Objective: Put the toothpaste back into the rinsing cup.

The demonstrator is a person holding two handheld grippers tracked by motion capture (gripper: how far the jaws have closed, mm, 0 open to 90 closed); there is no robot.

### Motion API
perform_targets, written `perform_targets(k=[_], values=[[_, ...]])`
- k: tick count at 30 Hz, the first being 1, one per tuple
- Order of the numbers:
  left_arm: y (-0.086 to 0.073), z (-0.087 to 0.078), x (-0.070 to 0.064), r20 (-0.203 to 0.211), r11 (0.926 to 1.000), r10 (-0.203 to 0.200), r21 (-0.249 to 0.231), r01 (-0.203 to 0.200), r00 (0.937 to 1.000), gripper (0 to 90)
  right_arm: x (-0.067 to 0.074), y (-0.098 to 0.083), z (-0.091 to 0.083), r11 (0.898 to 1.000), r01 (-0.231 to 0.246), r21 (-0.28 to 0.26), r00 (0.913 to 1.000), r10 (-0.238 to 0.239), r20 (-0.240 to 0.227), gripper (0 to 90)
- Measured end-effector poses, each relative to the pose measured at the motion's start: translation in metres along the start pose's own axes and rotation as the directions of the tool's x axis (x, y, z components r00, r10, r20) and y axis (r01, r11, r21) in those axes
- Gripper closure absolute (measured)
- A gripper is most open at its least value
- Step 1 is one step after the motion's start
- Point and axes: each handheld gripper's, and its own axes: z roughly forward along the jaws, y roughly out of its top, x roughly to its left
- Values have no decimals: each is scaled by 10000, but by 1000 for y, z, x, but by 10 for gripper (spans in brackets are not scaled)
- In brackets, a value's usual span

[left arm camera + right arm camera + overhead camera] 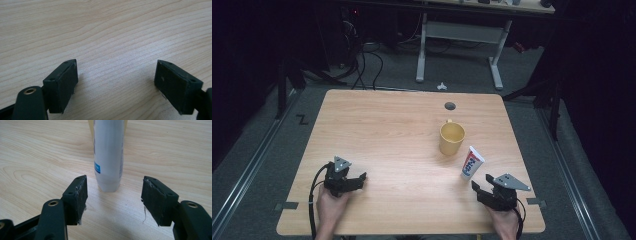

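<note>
Nearest me, my right gripper rests at the near right edge of the pale wooden table, jaws spread wide and empty. Just ahead stands the white toothpaste tube with red and blue print, cap down, long axis upright with a slight lean. Beyond it, the yellow ceramic mug sits upright; its inside looks empty. My left gripper, near left, is also spread over bare wood.
</note>
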Motion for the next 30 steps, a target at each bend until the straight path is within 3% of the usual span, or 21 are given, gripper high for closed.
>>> perform_targets(k=[21,30], values=[[0,0,0,3,10000,0,2,0,10000,195,5,25,32,9995,161,265,9999,-161,13,354],[0,0,0,3,10000,3,4,-3,10000,195,5,35,39,9997,209,116,9998,-209,-38,390]])
